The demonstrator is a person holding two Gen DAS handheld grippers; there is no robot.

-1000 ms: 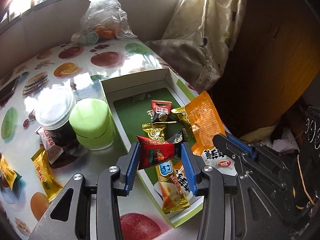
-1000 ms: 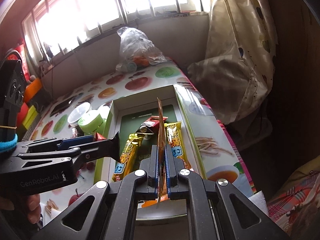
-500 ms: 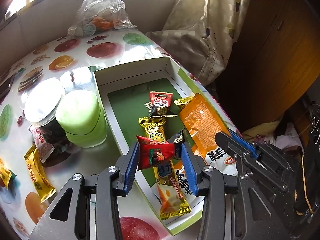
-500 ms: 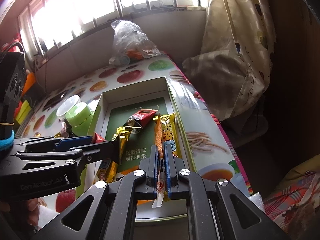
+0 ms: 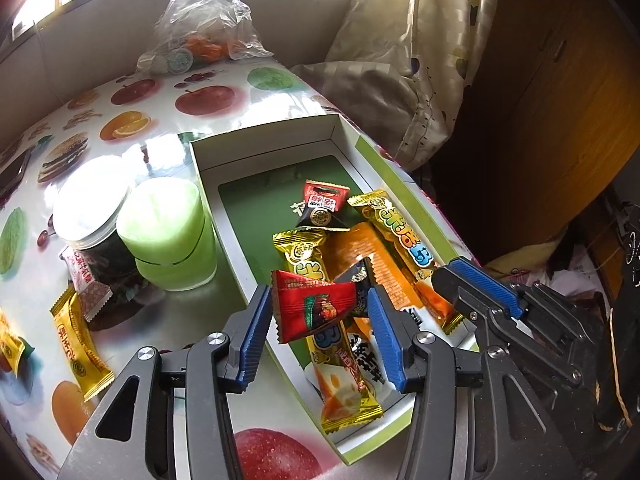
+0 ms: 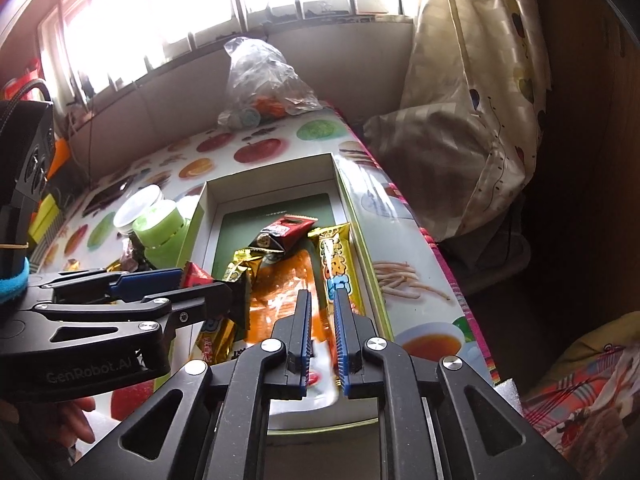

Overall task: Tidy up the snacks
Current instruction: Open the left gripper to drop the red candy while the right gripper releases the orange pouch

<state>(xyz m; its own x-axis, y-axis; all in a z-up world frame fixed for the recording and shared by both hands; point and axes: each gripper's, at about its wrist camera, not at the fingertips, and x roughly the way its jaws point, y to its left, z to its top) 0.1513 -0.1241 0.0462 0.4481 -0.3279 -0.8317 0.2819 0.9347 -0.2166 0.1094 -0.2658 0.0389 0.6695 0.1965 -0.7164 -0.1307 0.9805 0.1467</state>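
1. Left wrist view: left gripper [image 5: 318, 316] jaws just widened; red packet [image 5: 314, 307] sits between them, pads barely touching, right above the near-left wall of the box [image 5: 264, 148].
2. Right wrist view: right gripper [image 6: 322, 322] jaws just parted slightly, empty; orange packet [image 6: 280, 292] lies flat in box beneath, long axis near-to-far.

Both wrist cameras look steeply down, close, sharing the snack box [image 5: 276, 148].
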